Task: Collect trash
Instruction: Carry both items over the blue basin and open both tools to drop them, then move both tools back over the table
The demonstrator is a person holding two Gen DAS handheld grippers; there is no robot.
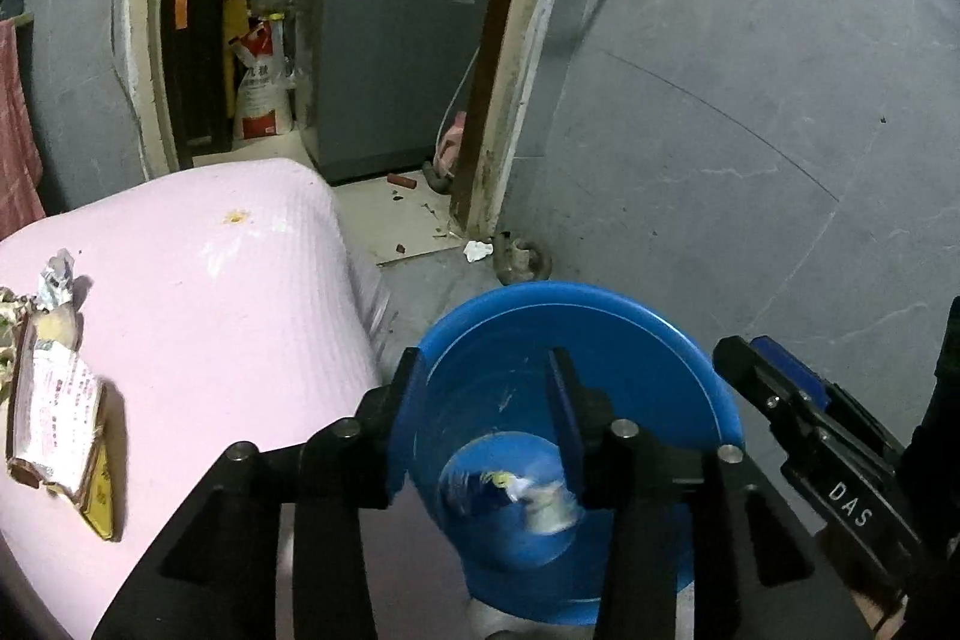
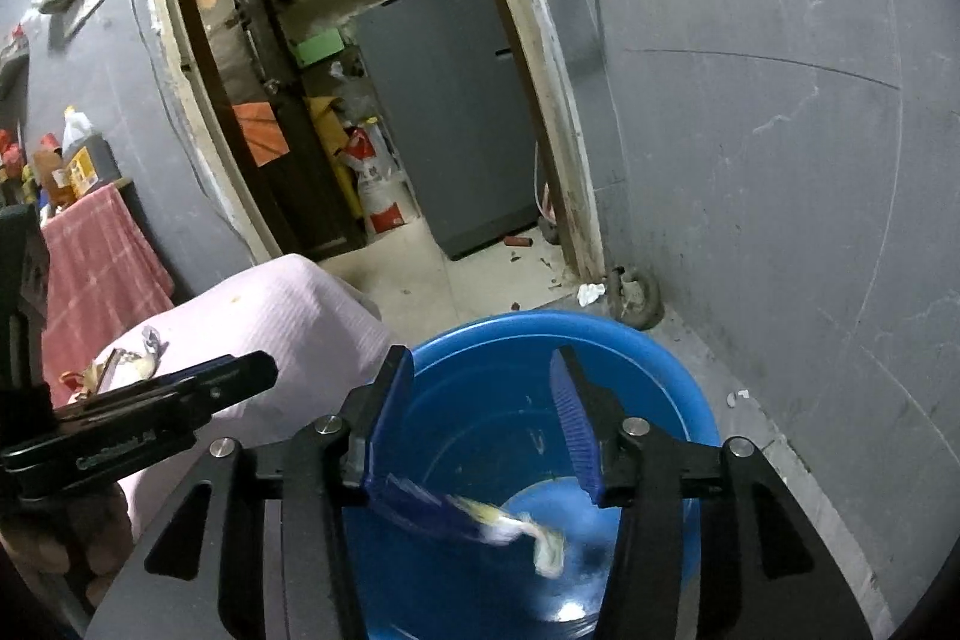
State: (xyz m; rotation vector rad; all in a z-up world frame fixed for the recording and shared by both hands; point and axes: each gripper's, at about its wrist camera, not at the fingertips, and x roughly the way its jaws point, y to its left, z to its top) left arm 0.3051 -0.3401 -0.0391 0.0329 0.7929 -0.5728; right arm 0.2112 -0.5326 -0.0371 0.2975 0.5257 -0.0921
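A blue basin [image 1: 678,370] stands on the floor beside a pink-covered table [image 1: 198,316]. My left gripper [image 1: 489,388] is open and empty above the basin. A blurred blue and white wrapper [image 1: 528,496] lies inside the basin, seen between the fingers. My right gripper [image 2: 486,400] is also open over the basin [image 2: 660,370], with the same blurred wrapper [image 2: 510,526] just below it, apart from the pads. Silver and yellow wrappers [image 1: 57,400] lie on the pink table at the left. The right gripper's body [image 1: 828,436] shows at the right of the left wrist view.
A doorway behind leads to a grey appliance [image 1: 396,40] and a white and red sack [image 1: 264,82]. A crumpled white scrap [image 1: 478,250] lies on the floor by the door frame. A red cloth-covered stand [image 2: 96,250] with bottles is at the left. Grey wall at the right.
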